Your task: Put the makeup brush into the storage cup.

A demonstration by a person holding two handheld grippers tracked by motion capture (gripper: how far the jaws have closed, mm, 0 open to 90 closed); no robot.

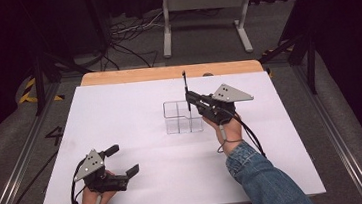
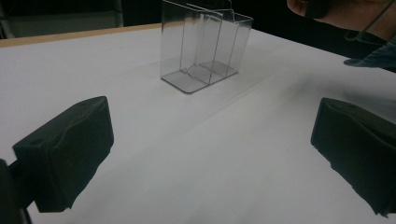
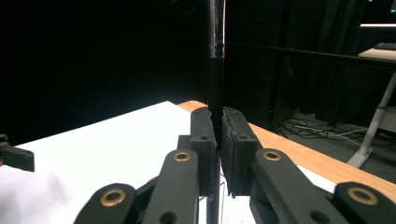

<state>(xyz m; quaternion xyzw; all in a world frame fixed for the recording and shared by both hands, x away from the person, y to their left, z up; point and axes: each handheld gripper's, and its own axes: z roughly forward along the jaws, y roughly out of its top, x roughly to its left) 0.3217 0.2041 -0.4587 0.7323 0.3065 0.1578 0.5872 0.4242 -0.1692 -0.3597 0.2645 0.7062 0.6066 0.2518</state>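
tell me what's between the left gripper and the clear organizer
Nothing: in the left gripper view, bare white table runs from the open left gripper to the clear organizer.

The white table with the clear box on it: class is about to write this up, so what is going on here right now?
A person works at a white table with handheld tongs in each hand. The right tongs are shut on a thin black pen-like stick, held upright over a clear plastic divided organiser box near the middle of the table. The stick's lower end seems to reach into the box, though which compartment is unclear. The left tongs rest open near the table's front left, holding nothing.
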